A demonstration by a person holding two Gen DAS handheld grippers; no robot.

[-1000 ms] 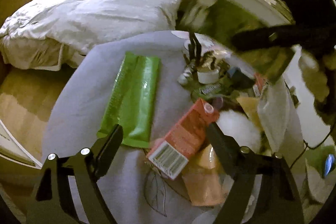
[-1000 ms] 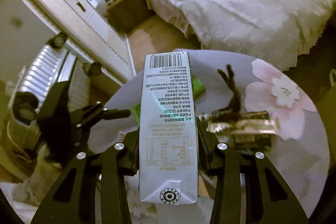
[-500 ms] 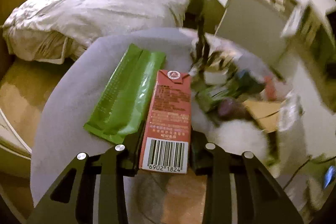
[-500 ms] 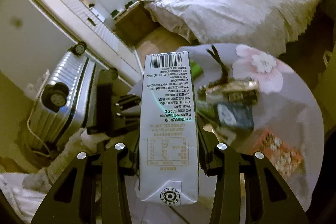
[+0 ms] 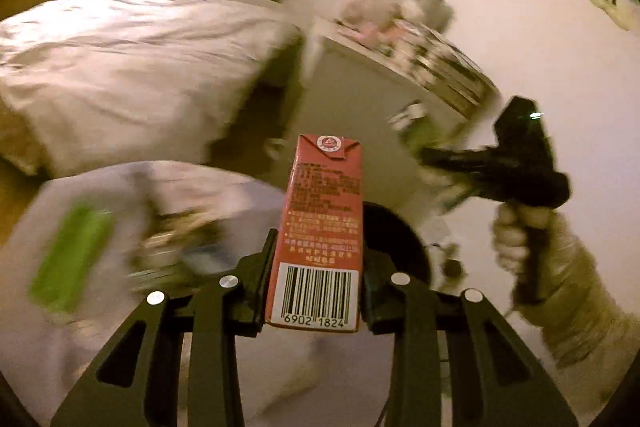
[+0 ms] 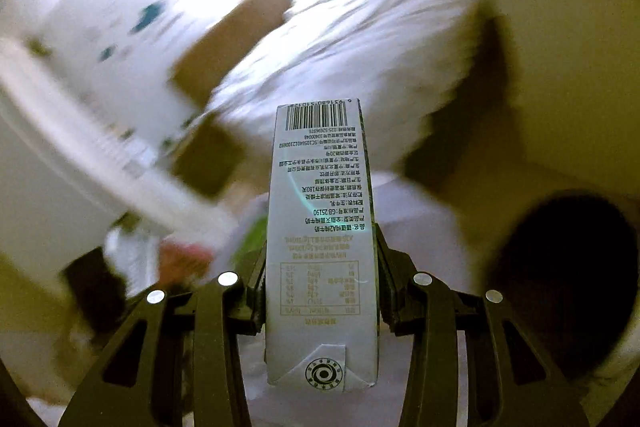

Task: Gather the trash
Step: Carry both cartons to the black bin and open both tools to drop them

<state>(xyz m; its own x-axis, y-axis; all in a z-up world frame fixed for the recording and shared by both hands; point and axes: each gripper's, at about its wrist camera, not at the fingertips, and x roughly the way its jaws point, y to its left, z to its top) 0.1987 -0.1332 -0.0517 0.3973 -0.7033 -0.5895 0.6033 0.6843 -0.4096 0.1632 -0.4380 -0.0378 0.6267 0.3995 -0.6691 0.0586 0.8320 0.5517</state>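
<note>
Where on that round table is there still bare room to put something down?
The table's near-left edge, around the green packet, looks bare. The middle, beside the red carton in the left gripper, is crowded with blurred litter. The right-wrist view is too blurred to judge.

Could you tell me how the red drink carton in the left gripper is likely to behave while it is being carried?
The red carton looks stiff: its flat sides stay straight between the left gripper. It is probably light, since it sticks out well beyond the grip without drooping. Its smooth printed faces might slip if the squeeze loosens.
</note>
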